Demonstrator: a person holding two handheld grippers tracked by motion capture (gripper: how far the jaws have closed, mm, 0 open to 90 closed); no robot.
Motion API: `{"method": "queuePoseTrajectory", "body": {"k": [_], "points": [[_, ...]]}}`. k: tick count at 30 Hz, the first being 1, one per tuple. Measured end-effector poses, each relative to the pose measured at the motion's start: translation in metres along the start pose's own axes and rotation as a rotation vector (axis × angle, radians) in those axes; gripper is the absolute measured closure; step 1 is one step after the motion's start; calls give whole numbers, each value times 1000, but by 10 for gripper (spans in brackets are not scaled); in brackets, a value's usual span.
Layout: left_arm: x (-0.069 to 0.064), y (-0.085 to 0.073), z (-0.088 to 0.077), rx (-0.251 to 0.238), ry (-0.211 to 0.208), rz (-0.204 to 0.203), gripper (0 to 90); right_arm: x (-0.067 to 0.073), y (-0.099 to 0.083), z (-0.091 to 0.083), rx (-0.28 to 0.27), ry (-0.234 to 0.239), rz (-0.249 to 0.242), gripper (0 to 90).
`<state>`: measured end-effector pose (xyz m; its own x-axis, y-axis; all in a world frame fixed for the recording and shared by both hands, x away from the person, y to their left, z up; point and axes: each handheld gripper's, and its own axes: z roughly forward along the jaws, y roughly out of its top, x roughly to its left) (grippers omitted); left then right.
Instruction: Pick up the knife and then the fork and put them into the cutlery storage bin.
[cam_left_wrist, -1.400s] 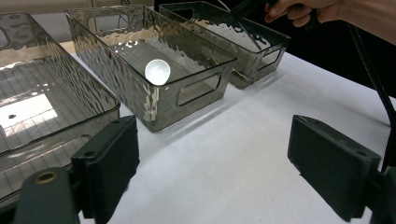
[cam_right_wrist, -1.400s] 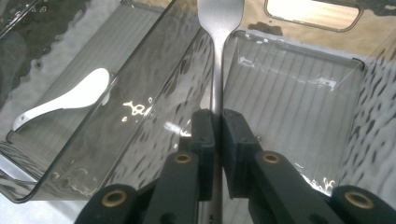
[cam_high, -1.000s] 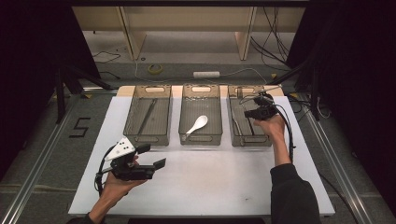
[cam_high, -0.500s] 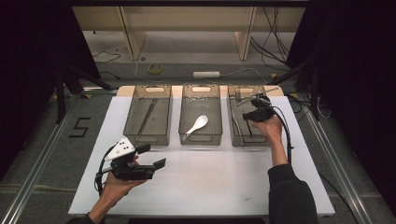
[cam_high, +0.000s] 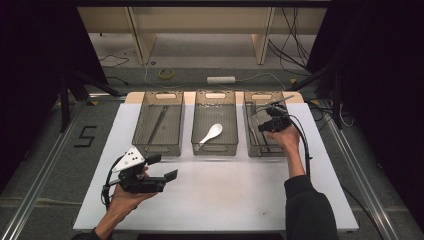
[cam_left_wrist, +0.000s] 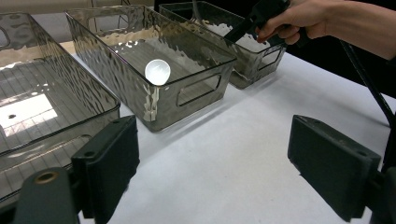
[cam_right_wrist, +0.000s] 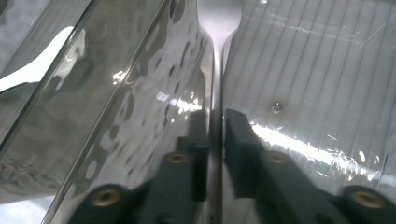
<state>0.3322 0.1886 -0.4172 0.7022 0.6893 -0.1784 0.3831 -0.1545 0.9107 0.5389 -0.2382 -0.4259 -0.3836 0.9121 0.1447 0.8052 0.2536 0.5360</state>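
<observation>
While lowered into far-right bin (cam_high: 248, 131), right gripper (cam_right_wrist: 215, 123) jaws just eased apart around metal utensil (cam_right_wrist: 218, 21) handle; near left, left gripper (cam_high: 163, 167) gaping, empty.

A black numeral "5" (cam_high: 86, 136) is marked on the grey floor left of the table.

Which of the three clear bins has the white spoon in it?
The middle bin. The white spoon lies on its floor, bowl towards the person. The left bin holds a thin dark utensil, and the right gripper works in the right bin.
</observation>
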Motion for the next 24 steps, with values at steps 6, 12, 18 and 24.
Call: {"method": "queuePoseTrajectory", "body": {"k": [6,12,18,24], "points": [[0,0,0,-1,0,0,160,1,2,-4,-23,22,2,702],[0,0,0,0,0,-1,160,4,1,-10,-51,49,-10,618],[0,0,0,-2,0,-1,159,17,-5,-24,-133,110,-50,512],[0,0,1,-1,1,0,159,34,-13,-36,-191,161,-93,399]]}}
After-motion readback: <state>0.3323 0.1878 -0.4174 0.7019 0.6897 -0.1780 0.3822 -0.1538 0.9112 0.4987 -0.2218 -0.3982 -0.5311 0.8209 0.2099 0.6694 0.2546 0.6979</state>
